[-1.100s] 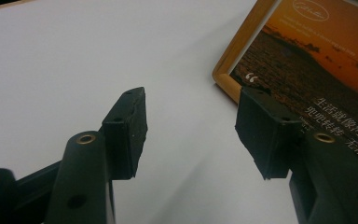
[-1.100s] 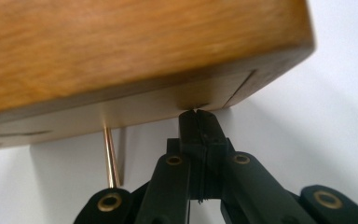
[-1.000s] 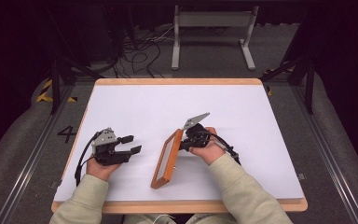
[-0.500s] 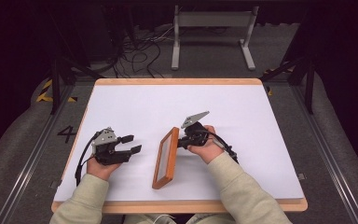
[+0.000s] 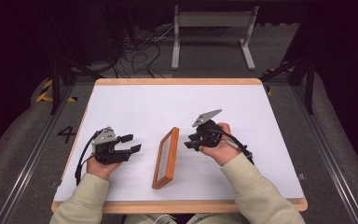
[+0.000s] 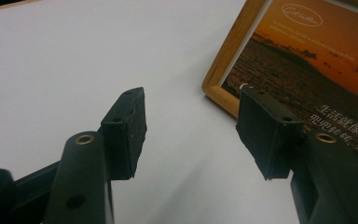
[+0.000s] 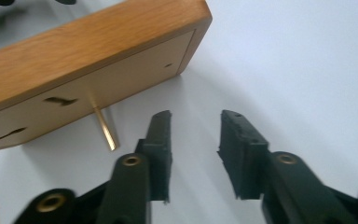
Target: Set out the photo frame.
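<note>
Overhead arrangement. I see a white table [image 5: 135,107] with a wooden edge, and a wooden picture frame [image 5: 166,157] standing on its long edge near the middle, tilted back on a thin brass peg [image 7: 105,128] that props it from behind.

Left gripper [image 5: 131,143]. I hold it in my left hand [image 5: 100,166], low over the table to the left of the frame, jaws spread apart with nothing between them. From the left gripper view, the frame's front faces this gripper: an orange sunset print [image 6: 317,60] with white lettering, its near corner just beyond the right-hand jaw.

Right gripper [image 5: 190,142]. I hold it in my right hand [image 5: 221,147] just to the right of the frame, jaws parted and empty, apart from the frame. From the right gripper view, the frame's pale backing board [image 7: 88,105] and peg lie just ahead of the jaw tips.
</note>
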Demonstrator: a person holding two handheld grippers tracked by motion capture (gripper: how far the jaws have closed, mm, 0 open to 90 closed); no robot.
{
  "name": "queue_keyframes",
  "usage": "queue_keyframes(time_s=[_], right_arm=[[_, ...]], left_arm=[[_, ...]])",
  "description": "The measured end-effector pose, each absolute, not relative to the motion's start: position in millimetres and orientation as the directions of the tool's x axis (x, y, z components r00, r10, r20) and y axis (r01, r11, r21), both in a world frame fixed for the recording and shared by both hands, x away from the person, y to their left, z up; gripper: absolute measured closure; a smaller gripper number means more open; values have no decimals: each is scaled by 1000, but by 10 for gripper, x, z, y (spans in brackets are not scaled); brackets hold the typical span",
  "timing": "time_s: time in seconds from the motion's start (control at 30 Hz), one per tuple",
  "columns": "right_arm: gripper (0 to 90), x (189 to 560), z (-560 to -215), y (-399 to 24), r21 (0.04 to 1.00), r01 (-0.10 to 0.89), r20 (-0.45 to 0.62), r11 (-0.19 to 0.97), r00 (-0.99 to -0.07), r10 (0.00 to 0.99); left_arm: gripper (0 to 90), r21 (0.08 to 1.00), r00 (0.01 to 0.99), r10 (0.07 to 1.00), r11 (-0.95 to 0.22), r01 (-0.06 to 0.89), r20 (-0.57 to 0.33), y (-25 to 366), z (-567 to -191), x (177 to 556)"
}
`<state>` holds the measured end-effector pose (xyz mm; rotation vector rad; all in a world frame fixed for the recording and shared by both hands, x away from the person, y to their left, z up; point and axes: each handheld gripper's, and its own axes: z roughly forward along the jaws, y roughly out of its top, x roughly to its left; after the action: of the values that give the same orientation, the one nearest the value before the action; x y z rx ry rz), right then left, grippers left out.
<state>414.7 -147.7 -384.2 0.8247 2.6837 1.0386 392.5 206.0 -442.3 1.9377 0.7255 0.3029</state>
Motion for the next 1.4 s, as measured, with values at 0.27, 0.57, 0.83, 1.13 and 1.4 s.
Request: queue_keyframes(time_s=[0.27, 0.57, 0.83, 1.13, 1.4], right_arm=[[412, 3966, -3603, -1536, 646, 458, 59, 611, -828, 558], [201, 3764, -3348, -1472, 664, 466, 70, 585, -818, 572], [115, 3710, -3316, -1333, 659, 513, 111, 551, -790, 603], [84, 3758, -3433, -1139, 642, 559, 175, 525, -774, 609], [91, 3786, -3545, -955, 619, 572, 195, 539, -776, 600]], left_arm=[[428, 877, 789, 607, -322, 355, -97, 2058, -4419, 3922], [428, 877, 783, 614, -320, 359, -97, 2050, -4424, 3937], [428, 873, 781, 619, -328, 360, -90, 2050, -4427, 3940], [428, 872, 777, 624, -332, 360, -84, 2059, -4431, 3943], [429, 868, 776, 626, -339, 362, -79, 2066, -4434, 3944]])
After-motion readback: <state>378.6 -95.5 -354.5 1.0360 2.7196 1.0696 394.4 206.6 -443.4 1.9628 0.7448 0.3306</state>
